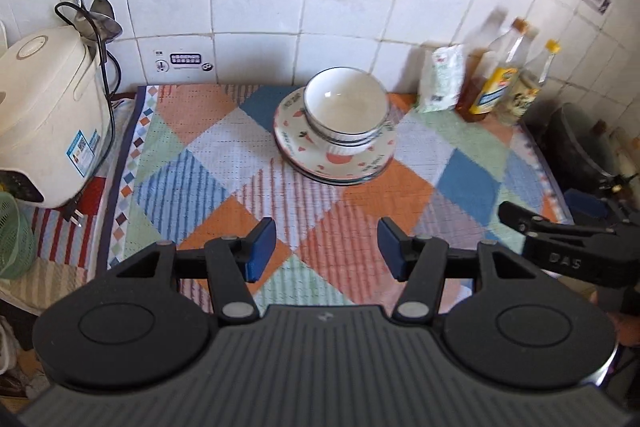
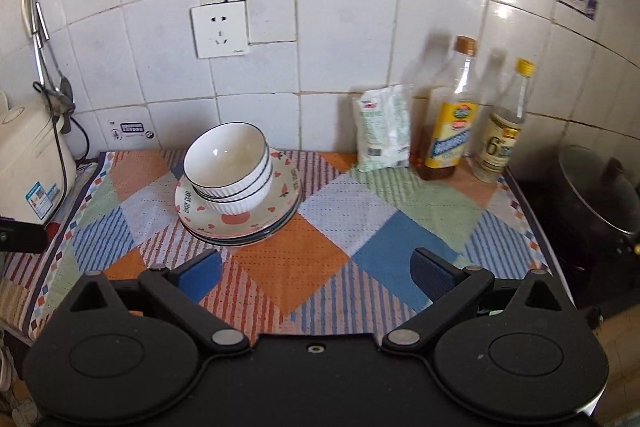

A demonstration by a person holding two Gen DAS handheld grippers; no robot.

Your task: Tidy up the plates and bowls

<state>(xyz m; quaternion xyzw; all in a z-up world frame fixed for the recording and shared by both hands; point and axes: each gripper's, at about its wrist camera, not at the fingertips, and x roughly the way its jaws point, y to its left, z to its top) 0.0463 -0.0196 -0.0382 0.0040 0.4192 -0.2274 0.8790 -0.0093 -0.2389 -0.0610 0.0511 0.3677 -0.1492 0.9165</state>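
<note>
Left wrist: fingers (image 1: 327,249) apart, empty.

A rice cooker (image 1: 48,115) stands left of the patchwork cloth (image 2: 320,255); a white packet (image 2: 384,129) and two bottles (image 2: 448,123) line the tiled wall.

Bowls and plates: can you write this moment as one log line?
bowls: nested, on plates | plates: stacked on patchwork cloth | left hand-held gripper: open, empty | right hand-held gripper: open, empty
</note>
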